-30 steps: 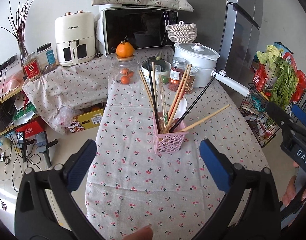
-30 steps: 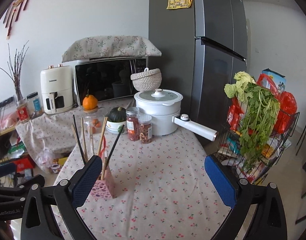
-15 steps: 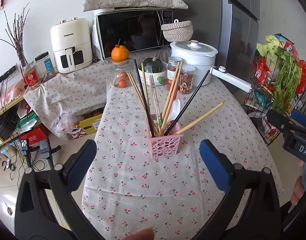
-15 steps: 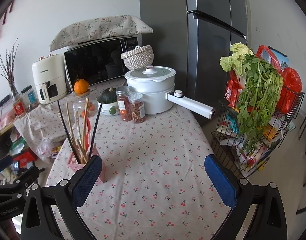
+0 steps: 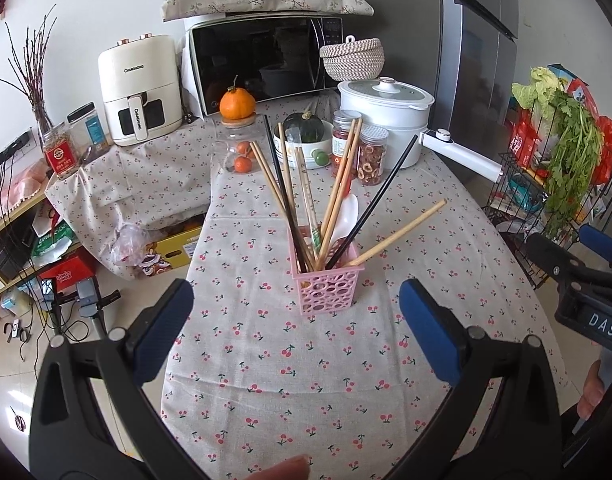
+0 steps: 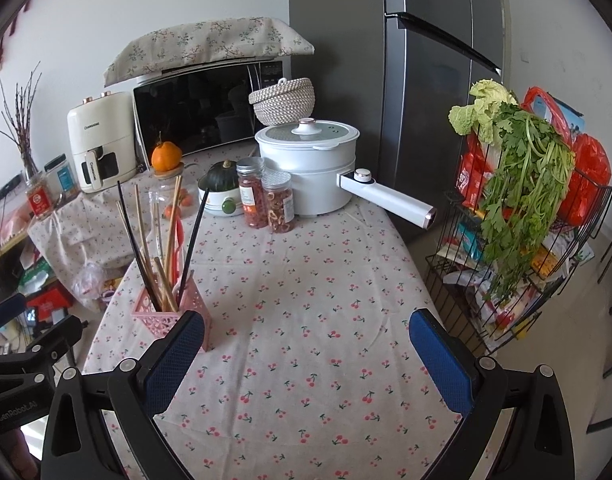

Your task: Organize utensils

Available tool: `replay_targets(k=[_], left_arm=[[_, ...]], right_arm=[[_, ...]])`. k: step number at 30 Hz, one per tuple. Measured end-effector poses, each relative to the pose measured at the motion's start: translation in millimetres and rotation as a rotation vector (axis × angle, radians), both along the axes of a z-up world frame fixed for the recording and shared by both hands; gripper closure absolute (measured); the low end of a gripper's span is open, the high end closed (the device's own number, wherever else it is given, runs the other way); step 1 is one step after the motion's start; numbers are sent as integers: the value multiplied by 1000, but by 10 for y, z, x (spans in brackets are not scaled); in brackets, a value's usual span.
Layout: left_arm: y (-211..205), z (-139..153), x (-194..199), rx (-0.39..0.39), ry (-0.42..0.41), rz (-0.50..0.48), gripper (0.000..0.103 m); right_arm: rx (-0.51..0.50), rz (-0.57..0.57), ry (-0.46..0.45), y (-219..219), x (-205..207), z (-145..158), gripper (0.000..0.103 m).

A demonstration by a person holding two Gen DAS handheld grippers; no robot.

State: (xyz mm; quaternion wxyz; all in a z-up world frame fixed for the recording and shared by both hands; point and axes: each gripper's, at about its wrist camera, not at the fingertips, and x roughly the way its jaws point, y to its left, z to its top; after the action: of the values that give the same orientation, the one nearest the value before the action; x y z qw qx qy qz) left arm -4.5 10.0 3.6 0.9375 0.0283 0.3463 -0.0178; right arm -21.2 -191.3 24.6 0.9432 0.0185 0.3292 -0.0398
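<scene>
Both your grippers, left (image 5: 296, 330) and right (image 6: 306, 354), hang spread and empty above the near table edge (image 5: 306, 400); chopsticks (image 5: 338, 196) lean in the pink basket (image 5: 326, 286) mid-table.

air fryer (image 5: 139, 89): CHANGHONG | right hand-held gripper (image 5: 602, 326): DAS | left hand-held gripper (image 6: 16, 416): GenRobot.AI

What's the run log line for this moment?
left tongs: open, empty | right tongs: open, empty | chopsticks, spoon: in pink holder | table
</scene>
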Motion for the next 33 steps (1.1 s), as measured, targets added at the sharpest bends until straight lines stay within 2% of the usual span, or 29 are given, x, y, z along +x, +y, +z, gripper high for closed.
replay_targets(k=[33], left_arm=[[39,28,-5,-13,-6,12,1]], right_arm=[[24,3,24,-27,17,-54,0]])
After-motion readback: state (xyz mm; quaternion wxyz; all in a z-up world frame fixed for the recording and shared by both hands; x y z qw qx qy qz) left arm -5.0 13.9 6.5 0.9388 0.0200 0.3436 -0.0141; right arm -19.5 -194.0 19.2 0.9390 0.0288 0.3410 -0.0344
